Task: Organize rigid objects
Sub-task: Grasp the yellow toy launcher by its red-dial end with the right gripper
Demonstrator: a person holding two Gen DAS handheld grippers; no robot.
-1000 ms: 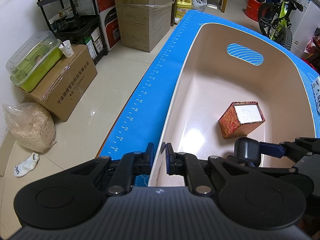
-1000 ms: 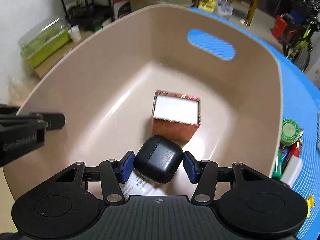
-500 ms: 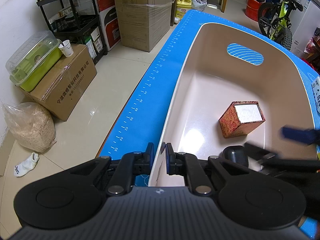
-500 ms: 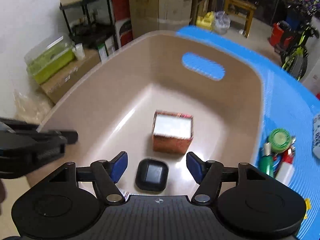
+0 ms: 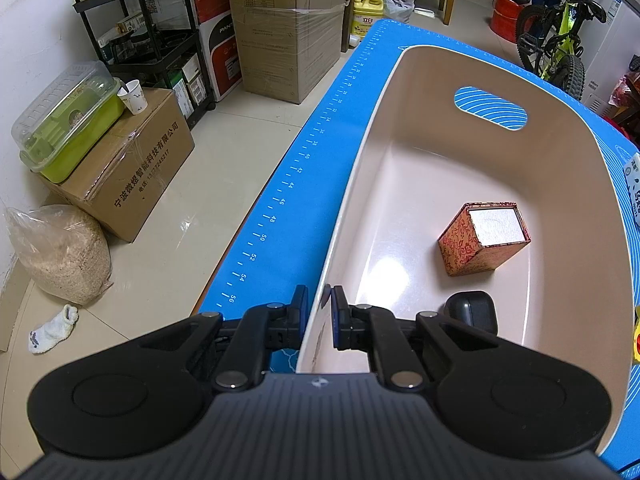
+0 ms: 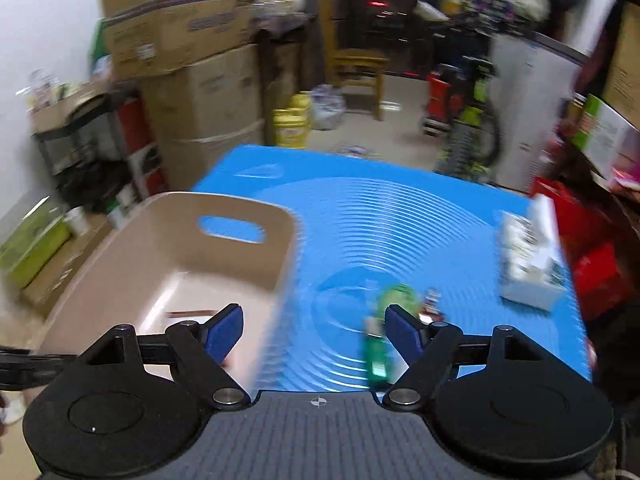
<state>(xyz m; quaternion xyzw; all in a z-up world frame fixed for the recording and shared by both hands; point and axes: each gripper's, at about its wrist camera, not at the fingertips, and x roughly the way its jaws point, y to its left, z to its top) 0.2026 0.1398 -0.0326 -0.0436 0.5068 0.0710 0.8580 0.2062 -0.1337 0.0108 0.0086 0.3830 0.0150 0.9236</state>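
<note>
Left wrist view: your left gripper (image 5: 318, 312) pinches the bin (image 5: 360, 168) wall at 6 o'clock; inside, the black case (image 5: 472, 312) lies just below the red box (image 5: 480, 240). Your right gripper (image 6: 314, 330) gapes wide, empty; green items (image 6: 384, 320), blurred, perhaps tubes, lie at 3 o'clock of the bin.

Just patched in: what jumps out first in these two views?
The big beige bin on the blue mat, left gripper clamped on its near rim. Inside sit a red patterned box and, nearer, a black case. The right gripper hangs open above the mat.
</note>
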